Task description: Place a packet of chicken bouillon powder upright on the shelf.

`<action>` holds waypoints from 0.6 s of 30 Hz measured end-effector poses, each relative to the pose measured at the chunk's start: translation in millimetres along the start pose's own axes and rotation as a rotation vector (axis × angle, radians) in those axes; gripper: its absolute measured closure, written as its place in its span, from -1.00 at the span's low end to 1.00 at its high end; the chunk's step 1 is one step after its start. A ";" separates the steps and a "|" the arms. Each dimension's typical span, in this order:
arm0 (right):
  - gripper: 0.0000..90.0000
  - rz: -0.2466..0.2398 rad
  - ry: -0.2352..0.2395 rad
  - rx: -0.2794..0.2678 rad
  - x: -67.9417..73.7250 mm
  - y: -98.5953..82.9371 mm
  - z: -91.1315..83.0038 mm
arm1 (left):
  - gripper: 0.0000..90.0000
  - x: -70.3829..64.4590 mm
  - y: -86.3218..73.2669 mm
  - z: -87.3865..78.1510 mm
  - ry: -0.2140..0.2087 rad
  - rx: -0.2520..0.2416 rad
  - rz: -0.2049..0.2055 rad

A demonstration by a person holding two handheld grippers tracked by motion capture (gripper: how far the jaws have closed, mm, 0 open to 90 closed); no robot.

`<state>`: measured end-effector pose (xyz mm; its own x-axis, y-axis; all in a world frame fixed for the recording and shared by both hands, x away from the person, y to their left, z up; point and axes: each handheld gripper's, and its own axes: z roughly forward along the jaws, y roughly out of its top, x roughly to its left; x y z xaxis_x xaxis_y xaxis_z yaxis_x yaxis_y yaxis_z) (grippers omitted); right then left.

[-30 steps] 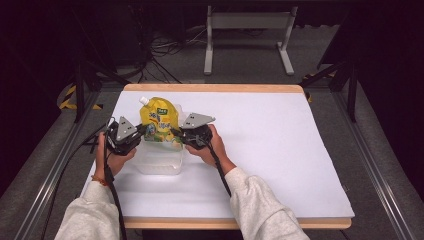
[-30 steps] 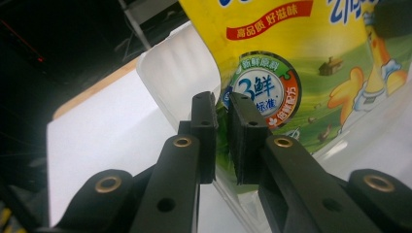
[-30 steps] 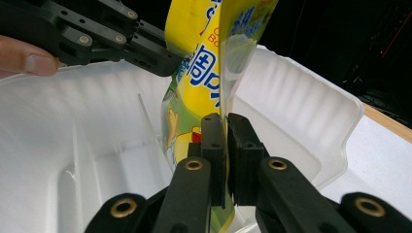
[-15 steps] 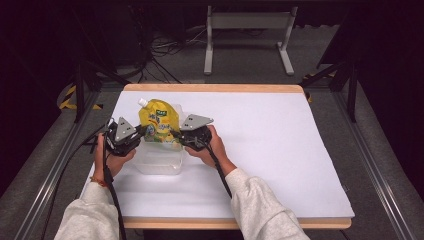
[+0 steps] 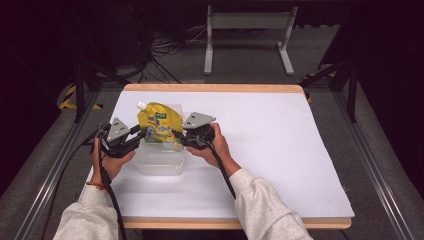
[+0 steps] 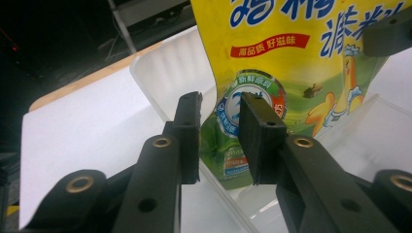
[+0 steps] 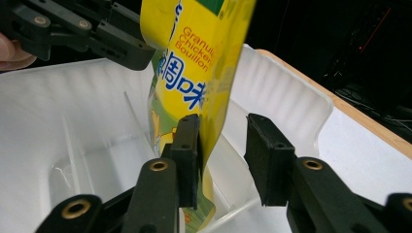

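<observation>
Compared with a second ago, hardly any shift in the high view: just a slight sinking of the yellow pouch point(image 5: 160, 126) into the clear tub point(image 5: 157, 170), with its white spout point(image 5: 141, 105) a touch lower against the tub's far-left corner. Flanked as before by the left gripper point(image 5: 137, 136) at the tub's left wall and the right gripper point(image 5: 179, 136) at its right wall, both at about rim height. Judged from that: pouch as good as delivered, bottom down inside the tub, and letting go apparently under way or just done. In the left gripper view, jaws of the left gripper point(image 6: 221, 104) narrowly parted, not pinching, with the pouch's lower green corner showing in the gap just beyond the tips, above the tub's near wall point(image 6: 170, 73). In the right gripper view, jaws of the right gripper point(image 7: 223, 121) parted wider, the pouch's edge point(image 7: 199, 58) lying against one pad and clear of the other, over the tub's inside point(image 7: 58, 121). No telling from these views how much of the weight rests on the tub floor. As for looks: a glossy stand-up pouch point(image 6: 291, 58), bright yellow with a green base, blue characters, a red banner, a cartoon chick and the words "Granulated Chicken Bouillon"; roughly upright, leaning toward the tub's far wall, soft-sided and likely to flop once unsupported.
</observation>
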<state>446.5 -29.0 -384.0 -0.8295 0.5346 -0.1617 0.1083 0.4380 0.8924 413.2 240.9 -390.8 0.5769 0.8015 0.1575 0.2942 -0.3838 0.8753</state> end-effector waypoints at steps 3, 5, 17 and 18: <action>0.45 -0.001 0.000 -0.002 -0.1 2.2 -2.8 | 0.52 0.2 0.1 -3.4 -0.007 -0.015 -0.011; 0.39 0.012 0.001 -0.022 -1.6 5.6 -8.0 | 0.49 -0.9 0.1 -4.8 -0.012 -0.019 -0.023; 0.31 -0.007 -0.022 0.010 -0.6 8.7 -20.3 | 0.31 -10.7 0.2 -15.8 -0.020 -0.029 -0.022; 0.29 -0.005 -0.022 0.014 -1.1 8.6 -21.3 | 0.28 -13.2 -0.1 -17.4 -0.016 -0.029 -0.025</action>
<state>436.7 -41.2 -367.1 -0.8177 0.5482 -0.1757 0.1119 0.4507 0.8856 392.3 238.3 -385.1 0.5820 0.8031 0.1278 0.2869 -0.3498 0.8918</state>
